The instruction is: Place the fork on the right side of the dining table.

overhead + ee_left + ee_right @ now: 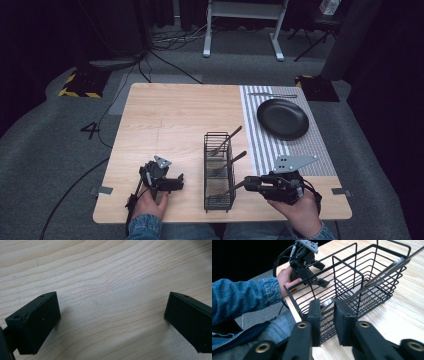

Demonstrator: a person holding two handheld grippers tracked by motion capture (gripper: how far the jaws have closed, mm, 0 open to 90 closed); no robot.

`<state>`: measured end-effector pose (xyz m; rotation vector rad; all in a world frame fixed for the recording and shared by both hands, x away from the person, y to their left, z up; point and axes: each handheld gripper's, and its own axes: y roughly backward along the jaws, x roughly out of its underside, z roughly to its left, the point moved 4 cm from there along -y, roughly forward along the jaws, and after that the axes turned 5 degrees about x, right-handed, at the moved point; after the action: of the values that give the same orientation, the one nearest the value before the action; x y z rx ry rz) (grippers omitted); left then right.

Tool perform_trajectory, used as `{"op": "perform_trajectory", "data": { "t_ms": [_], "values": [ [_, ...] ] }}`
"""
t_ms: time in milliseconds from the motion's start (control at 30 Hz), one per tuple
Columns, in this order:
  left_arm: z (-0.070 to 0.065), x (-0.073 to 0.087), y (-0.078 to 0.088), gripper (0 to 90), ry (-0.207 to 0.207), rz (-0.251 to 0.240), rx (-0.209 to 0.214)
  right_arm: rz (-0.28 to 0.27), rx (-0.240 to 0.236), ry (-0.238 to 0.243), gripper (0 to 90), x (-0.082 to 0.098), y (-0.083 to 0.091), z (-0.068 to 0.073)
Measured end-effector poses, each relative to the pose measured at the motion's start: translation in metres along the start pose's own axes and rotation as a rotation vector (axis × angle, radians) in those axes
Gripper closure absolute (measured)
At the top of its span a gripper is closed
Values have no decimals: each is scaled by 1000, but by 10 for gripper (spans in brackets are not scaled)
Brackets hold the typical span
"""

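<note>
Cutlery stands in a black wire basket (219, 172) near the front edge of the wooden table (165, 120). The basket has three compartments in a row, going away from the person. In the high view each compartment holds one utensil, and each handle leans out over the right rim of the basket.

The right gripper (248, 184) is just beside the nearest compartment, on its right side. In the right gripper view its two black pads stand close together, and the end of the nearest utensil handle (329, 304) lies between them. The pads seem to clench this thin handle, but it is hard to see if they really press on it, because the contact is partly hidden by the pads themselves. The handle goes from the pads up over the rim and down into the mesh bottom of the basket. The person's right hand (300, 212) holds this gripper from behind, and the grey three-cornered plate (292, 162) sits on top of it.

The left gripper (177, 182) rests low on the table, to the left of the basket and apart from it. In the left gripper view its jaws stand wide, with only bare wood grain between them, so it grasps nothing. The left hand (150, 202), in a blue denim sleeve (145, 227), holds it.

Farther back on the right lies a striped placemat (280, 145). A black plate (282, 118) is on it, and one more piece of cutlery (272, 95) lies behind the plate.
</note>
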<state>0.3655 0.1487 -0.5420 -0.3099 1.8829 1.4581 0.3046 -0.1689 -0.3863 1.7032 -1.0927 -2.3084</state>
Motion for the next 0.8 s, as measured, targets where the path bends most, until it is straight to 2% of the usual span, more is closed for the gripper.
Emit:
{"op": "perform_trajectory", "data": {
  "t_ms": [233,333,600,800],
  "values": [
    [0,0,0,4,0,0,0,-7,-3,-3,800,-3,1,1],
    [0,0,0,4,1,0,1,-21,9,3,857,-5,4,1],
    [0,0,0,4,1,0,1,-23,6,5,864,-10,1,2],
    [0,0,0,4,0,-1,0,-52,24,1,868,-14,5,3]
  ]
}}
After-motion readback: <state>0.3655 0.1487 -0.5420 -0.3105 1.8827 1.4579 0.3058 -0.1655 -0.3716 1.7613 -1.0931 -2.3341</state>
